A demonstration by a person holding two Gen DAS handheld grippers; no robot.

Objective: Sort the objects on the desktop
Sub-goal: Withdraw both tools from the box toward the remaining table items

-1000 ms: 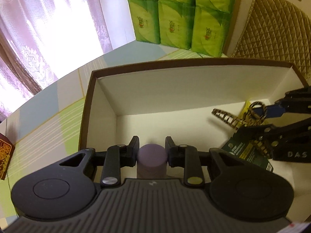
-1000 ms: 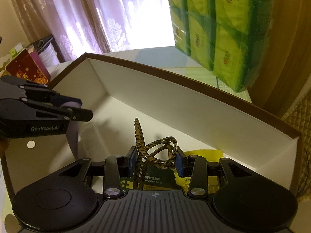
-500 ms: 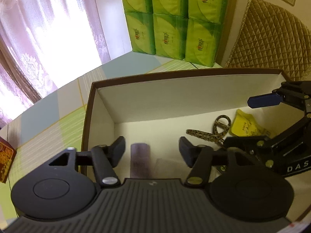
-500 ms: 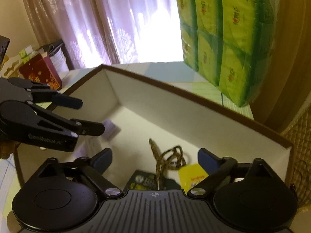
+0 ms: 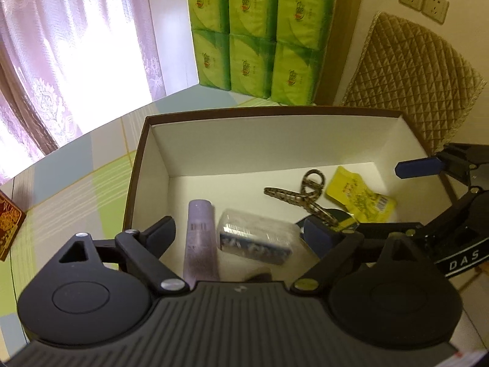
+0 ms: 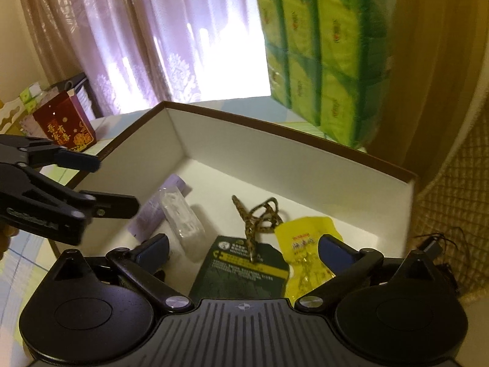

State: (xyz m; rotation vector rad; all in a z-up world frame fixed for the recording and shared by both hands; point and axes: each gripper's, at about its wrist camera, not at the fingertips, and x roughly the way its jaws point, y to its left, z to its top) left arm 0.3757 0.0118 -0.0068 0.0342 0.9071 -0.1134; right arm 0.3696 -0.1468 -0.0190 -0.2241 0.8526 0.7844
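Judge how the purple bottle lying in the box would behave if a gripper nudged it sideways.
The purple bottle lies on its side and looks cylindrical, so it would probably roll. The clear case right beside it might stop it. Its smooth surface may be slippery to pinch.

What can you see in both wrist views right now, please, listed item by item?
box: 1, white inside, brown rim, on table
bottle: 1, purple, lying in box, left
clear case: 1, beside bottle
hair clip: 1, leopard, box middle
dark packet: 1, green-black, under clip
yellow sachet: 1, box right
tissue packs: stack, green, behind box
red carton: 1, left of box
left claw: open, above box
right claw: open, above box
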